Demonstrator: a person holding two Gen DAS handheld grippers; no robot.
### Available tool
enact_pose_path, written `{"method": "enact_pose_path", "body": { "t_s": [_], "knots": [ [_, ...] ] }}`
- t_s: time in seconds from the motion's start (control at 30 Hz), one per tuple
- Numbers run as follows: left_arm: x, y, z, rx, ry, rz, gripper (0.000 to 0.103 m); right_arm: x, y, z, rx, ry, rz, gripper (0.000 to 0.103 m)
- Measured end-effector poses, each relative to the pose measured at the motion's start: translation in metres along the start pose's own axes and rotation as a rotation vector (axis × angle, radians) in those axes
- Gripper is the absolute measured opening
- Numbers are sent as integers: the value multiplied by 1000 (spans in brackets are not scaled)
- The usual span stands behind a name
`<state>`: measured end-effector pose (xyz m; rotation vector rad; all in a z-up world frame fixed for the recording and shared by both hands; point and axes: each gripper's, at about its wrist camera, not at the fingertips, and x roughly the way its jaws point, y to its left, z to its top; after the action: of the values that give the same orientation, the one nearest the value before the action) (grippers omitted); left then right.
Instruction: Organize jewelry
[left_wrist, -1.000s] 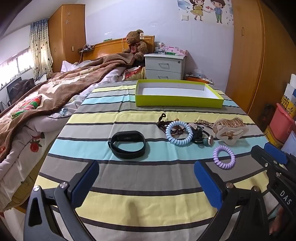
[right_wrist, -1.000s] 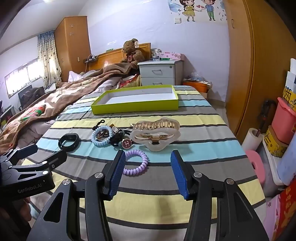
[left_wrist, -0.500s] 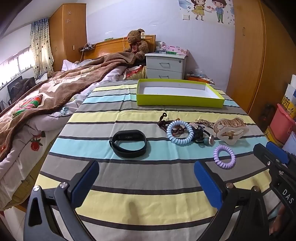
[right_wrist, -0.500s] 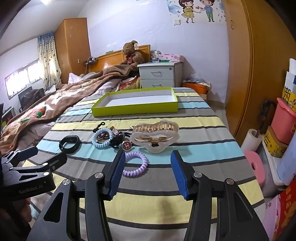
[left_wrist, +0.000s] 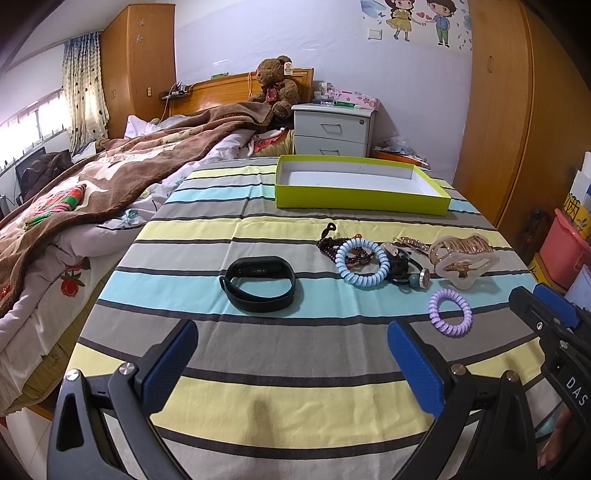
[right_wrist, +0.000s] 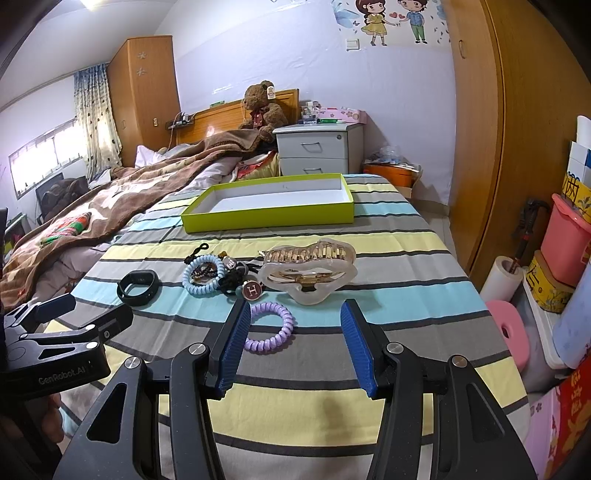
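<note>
"H" on round charm (right_wrist: 253, 289)

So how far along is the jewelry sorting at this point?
Nothing looks done: the green box holds nothing. In hand: nothing either, as the left gripper and right gripper are both open and hold nothing. Left to move: the black band, blue coil bracelet, purple coil tie, hair claw and the tangled beads and charm, all on the striped cloth.

Jewelry loose on striped cloth, shallow lime-green cardboard tray (left_wrist: 360, 202) empty behind.
Black wristband (left_wrist: 258, 283) left; blue coil tie (left_wrist: 362, 266), clear claw clip (left_wrist: 463, 257), purple coil tie (right_wrist: 269, 326) clustered right.
</note>
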<state>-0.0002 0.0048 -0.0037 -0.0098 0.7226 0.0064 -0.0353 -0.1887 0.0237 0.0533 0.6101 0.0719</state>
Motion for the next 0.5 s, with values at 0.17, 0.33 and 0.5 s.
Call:
{"method": "enact_pose_path", "body": {
  "t_s": [0.17, 0.33, 0.5],
  "knots": [
    [0, 2, 0, 1, -3, 2, 103, 1, -1, 0, 1, 1, 0, 52],
    [0, 1, 0, 2, -2, 1, 103, 1, -1, 0, 1, 0, 0, 52],
    [0, 1, 0, 1, -2, 2, 103, 2, -1, 0, 0, 1, 0, 52]
  ]
}}
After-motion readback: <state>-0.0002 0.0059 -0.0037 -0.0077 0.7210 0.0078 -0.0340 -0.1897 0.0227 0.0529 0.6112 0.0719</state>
